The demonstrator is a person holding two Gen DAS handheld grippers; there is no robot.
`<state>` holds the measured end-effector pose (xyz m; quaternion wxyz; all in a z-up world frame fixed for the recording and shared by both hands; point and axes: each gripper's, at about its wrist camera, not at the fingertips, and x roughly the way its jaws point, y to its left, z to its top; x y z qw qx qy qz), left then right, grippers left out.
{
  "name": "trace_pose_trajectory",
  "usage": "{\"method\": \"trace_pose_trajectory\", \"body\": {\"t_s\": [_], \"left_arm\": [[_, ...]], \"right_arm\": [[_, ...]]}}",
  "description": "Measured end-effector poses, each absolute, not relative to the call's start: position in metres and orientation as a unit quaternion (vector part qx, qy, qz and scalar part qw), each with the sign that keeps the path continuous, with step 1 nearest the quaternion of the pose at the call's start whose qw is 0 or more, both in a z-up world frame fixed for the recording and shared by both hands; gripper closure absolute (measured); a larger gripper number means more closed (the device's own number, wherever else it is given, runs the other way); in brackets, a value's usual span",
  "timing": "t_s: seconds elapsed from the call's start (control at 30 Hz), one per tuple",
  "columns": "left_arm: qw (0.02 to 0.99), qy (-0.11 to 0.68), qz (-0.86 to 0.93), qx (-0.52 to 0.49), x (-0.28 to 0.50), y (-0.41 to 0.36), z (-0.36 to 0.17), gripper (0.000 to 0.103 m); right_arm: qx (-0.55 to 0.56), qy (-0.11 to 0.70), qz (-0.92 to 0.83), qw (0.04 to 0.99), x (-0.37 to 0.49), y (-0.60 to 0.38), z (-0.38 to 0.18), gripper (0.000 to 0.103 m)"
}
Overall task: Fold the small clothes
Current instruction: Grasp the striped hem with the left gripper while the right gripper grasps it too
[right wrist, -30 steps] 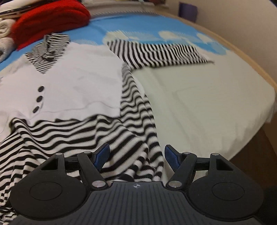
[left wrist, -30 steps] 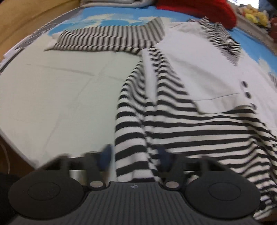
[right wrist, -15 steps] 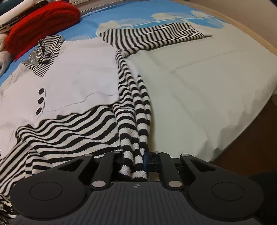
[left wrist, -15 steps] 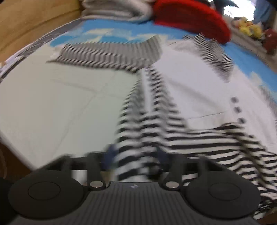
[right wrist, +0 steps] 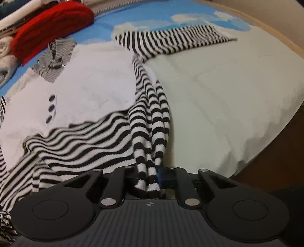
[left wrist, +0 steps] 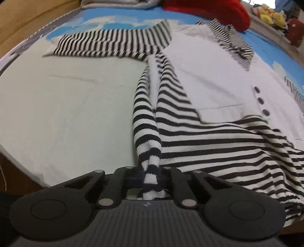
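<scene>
A small black-and-white striped top with a white vest front and dark buttons lies face up on the bed, sleeves spread. My left gripper is shut on the striped hem at its left bottom corner, and the fabric is pulled up into a taut ridge. My right gripper is shut on the striped hem at the right bottom corner of the top; the fabric bunches in folds between the jaws. One striped sleeve lies flat to the left, the other sleeve to the right.
The bed has a pale sheet and a blue cloud-print cover. A red knitted garment and folded pale clothes lie at the far end. The bed's edge drops off at the right, with wood beyond.
Both grippers have closed on the bottom hem; a second ago both were open over it. The corners are now lifted and the fabric pulled taut toward me.
</scene>
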<state>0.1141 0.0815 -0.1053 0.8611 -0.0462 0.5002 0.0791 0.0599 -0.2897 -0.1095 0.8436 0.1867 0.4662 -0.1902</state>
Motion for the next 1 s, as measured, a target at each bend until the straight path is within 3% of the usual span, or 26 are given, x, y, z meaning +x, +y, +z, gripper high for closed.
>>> {"method": "trace_pose_trajectory", "body": {"t_s": [0.07,0.1,0.2,0.33,0.43,0.53,0.63,0.77,0.9,1.0], "left_arm": [[0.859,0.505,0.079,-0.031,0.118,0.077,-0.104,0.090],[0.861,0.502,0.084,-0.013,0.120,0.072,-0.100,0.081],[0.884,0.459,0.093,0.010,0.119,0.068,-0.085,0.075],[0.910,0.412,0.039,0.013,0.115,0.053,-0.065,0.064],[0.894,0.448,0.007,-0.008,0.120,0.049,-0.079,0.061],[0.856,0.516,0.020,-0.015,0.127,0.053,-0.105,0.061],[0.863,0.505,0.016,-0.006,0.127,0.051,-0.097,0.059],[0.875,0.484,0.013,-0.013,0.126,0.051,-0.086,0.048],[0.848,0.529,0.036,0.008,0.128,0.048,-0.106,0.038],[0.864,0.503,0.035,0.002,0.127,0.050,-0.091,0.036]], "right_arm": [[0.184,0.475,-0.196,0.838,0.060,-0.292,-0.112,0.091],[0.183,0.484,-0.197,0.833,0.061,-0.292,-0.115,0.090],[0.156,0.491,-0.200,0.833,0.063,-0.286,-0.116,0.079],[0.105,0.432,-0.211,0.870,0.057,-0.274,-0.092,0.071],[0.077,0.398,-0.175,0.897,0.057,-0.261,-0.080,0.068],[0.076,0.433,-0.140,0.887,0.063,-0.255,-0.092,0.068],[0.054,0.512,-0.163,0.841,0.068,-0.258,-0.120,0.068],[0.071,0.485,-0.161,0.857,0.066,-0.261,-0.105,0.066],[0.082,0.516,-0.178,0.834,0.068,-0.272,-0.120,0.065],[0.065,0.508,-0.180,0.840,0.070,-0.266,-0.115,0.063]]}}
